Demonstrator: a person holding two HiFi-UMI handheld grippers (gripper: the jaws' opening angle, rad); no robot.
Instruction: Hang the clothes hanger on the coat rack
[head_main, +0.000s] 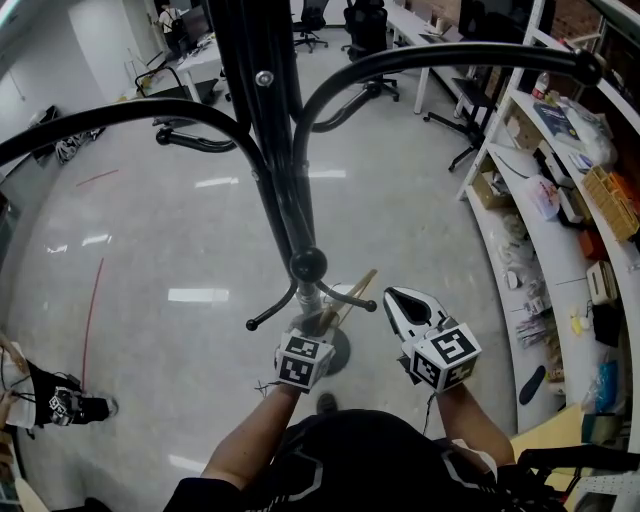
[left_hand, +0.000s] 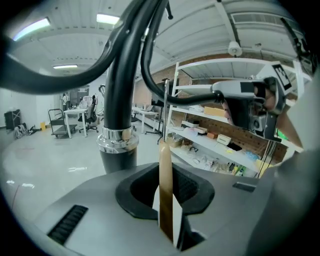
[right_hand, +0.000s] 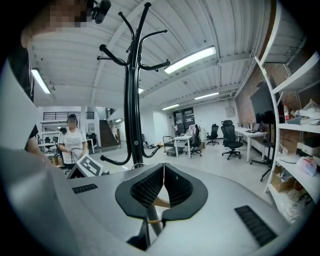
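Observation:
The black coat rack (head_main: 275, 150) rises in front of me, its curved arms spreading left and right above both hands. In the left gripper view its pole (left_hand: 118, 100) stands just beyond the jaws. My left gripper (head_main: 318, 326) is shut on the wooden clothes hanger (head_main: 352, 295); the hanger's wooden bar (left_hand: 165, 185) stands upright between the pads, with its metal hook rod (left_hand: 165, 107) above. My right gripper (head_main: 396, 298) hovers just right of the hanger, jaws shut together (right_hand: 163, 169) with nothing between their tips. From there the rack (right_hand: 132, 100) is ahead to the left.
White shelves (head_main: 560, 205) full of boxes and small items run along the right. Desks and office chairs (head_main: 368, 25) stand at the far end. A person (right_hand: 73, 142) stands behind the rack; another person's legs (head_main: 55, 400) show at lower left. The rack's round base (head_main: 345, 352) sits on the glossy floor.

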